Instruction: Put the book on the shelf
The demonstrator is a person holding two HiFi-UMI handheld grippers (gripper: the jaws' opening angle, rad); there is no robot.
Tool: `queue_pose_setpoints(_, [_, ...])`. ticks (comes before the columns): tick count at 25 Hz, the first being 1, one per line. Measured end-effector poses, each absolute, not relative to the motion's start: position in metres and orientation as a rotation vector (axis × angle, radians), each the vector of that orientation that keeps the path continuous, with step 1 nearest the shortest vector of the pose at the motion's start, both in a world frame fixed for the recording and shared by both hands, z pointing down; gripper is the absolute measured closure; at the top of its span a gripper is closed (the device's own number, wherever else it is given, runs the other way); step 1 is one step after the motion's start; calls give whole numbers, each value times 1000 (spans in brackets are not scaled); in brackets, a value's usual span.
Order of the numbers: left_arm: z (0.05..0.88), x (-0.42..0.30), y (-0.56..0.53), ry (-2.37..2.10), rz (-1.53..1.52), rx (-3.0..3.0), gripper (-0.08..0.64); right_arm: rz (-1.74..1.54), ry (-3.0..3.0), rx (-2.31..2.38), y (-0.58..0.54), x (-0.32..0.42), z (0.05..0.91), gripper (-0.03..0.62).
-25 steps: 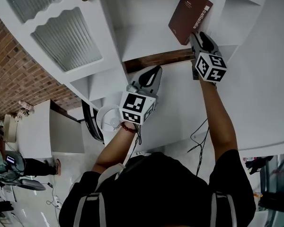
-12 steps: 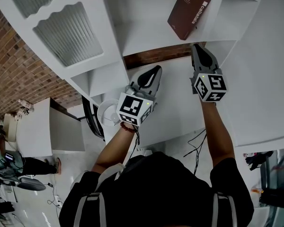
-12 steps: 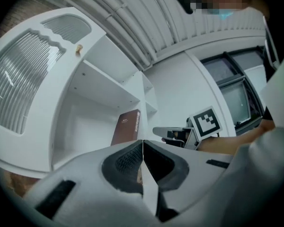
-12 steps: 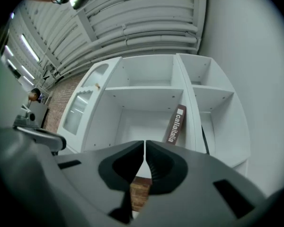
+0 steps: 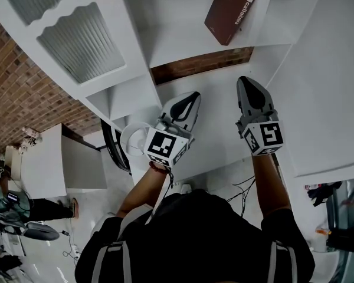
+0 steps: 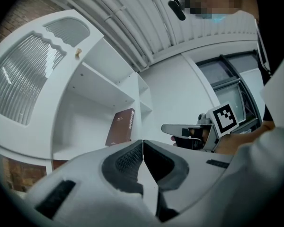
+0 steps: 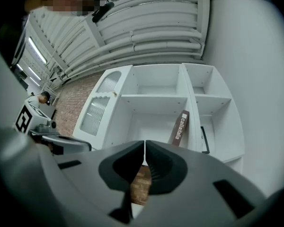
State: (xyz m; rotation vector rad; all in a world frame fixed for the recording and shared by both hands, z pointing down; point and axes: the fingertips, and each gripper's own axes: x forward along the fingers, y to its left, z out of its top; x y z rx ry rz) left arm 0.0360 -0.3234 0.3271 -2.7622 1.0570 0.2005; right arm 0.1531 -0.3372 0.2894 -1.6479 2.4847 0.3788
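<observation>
Dark red hardback book (image 5: 230, 12), leaning in white shelf (image 5: 183, 49) top centre, looks stiff, light, so I'd pinch near spine; L gripper (image 5: 189, 99), R gripper (image 5: 249, 87) both closed, empty.

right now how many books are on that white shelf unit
1: a dark red book stands tilted in the wide compartment of the white shelf unit, leaning against its right divider. Some compartments are partly out of frame, so others may be hidden.

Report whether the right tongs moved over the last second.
Yes. The right tongs pulled back off the book, toward the person, clear of the shelf, now shut and empty.
</observation>
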Motion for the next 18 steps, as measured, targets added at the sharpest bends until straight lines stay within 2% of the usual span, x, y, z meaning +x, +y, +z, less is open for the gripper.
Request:
queue_pose_setpoints(8, [339,29,-309,1106,188,-2783,540,406,2477,-1636,-298,149,294,557])
queue_pose_setpoints(18, [358,19,-292,1140,165,-2801,540,289,2468,-1645,-269,152,319,557])
